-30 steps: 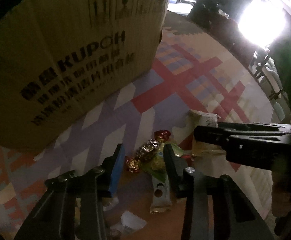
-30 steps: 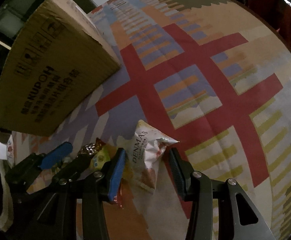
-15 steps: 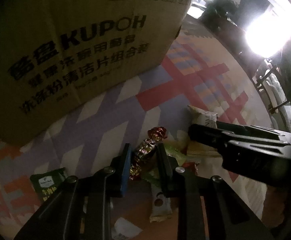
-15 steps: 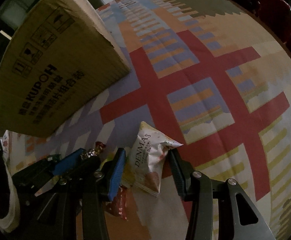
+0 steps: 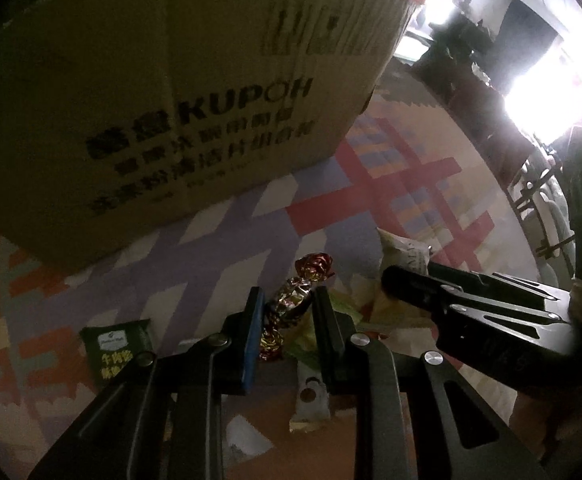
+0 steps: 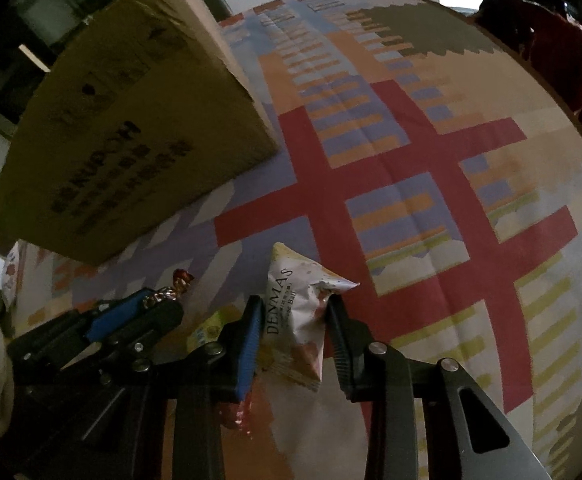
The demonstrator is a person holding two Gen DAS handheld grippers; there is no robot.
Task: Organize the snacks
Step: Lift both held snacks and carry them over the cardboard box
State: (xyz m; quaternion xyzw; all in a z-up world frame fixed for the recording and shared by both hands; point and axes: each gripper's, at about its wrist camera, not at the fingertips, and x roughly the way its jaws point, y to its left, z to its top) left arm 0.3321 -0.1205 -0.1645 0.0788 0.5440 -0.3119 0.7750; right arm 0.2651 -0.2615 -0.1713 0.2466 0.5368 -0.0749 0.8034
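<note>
A: Since the earlier frames both sets of tongs have closed in. The left tongs [image 5: 285,320] narrowed first and now pinch the foil-wrapped candy [image 5: 297,300]; the right tongs [image 6: 293,334] have just been closing, with the white DENMAS packet [image 6: 297,320] between their jaws.

B: Is the right pair actually gripping it?

A: It looks so. The packet's sides are pressed by both pads and its upper end is crumpled. The candy also sits higher against the cardboard box [image 5: 163,92] than it did, so I judge it lifted off the worktop [image 6: 431,168].

B: What does that mean for the sorting?

A: Both picks seem secured at once, so the next step would be carrying each to its place, probably the box, which stands ahead of the left tongs and to the far left of the right ones.

B: How do the two things lie?

A: The candy's long axis runs along the left tongs' fingers: one twisted end points ahead, past the tips, the other back toward the hinge. The packet's long axis also runs roughly along the right tongs, its pointed corners ahead and its sealed bottom edge back near the jaws' base.

B: Anything left behind?

A: A green packet [image 5: 117,344] lies left of the left tongs, and a pale bar wrapper [image 5: 311,396] sits beneath them.
</note>
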